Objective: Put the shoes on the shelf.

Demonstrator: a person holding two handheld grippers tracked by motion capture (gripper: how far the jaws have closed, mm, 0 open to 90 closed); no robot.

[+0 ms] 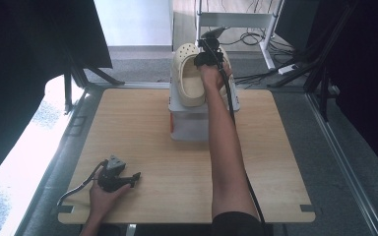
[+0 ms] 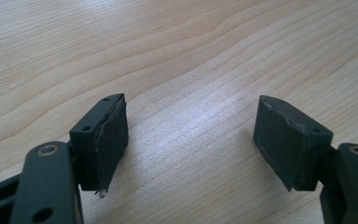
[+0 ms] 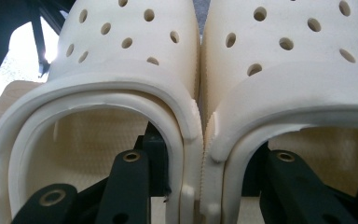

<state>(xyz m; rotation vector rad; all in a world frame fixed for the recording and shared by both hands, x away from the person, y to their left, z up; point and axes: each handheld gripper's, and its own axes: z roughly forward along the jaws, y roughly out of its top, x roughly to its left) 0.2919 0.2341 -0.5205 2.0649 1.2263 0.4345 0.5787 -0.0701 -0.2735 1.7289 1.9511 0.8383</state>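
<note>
Daylight glares white left of the desk [image 1: 142,147]; its far corners sit dark, and all views look soft.

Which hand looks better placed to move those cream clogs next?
Right. The right gripper already pinches the pair of clogs, one jaw inside each. The left gripper rests open on the table, far away.

A box [image 1: 189,123] stands on the desk [image 1: 142,128] at the middle of its far half, and a pair of clogs [image 1: 189,78] sits on top of the box, side by side and touching along their inner edges. The right claw [image 1: 207,58] is at the clogs, with one jaw inside each clog [image 3: 121,93] so that the two adjoining inner walls lie between the jaws. The left claw [image 1: 128,179] rests on the desk near its front left corner, well apart from the box.
</note>
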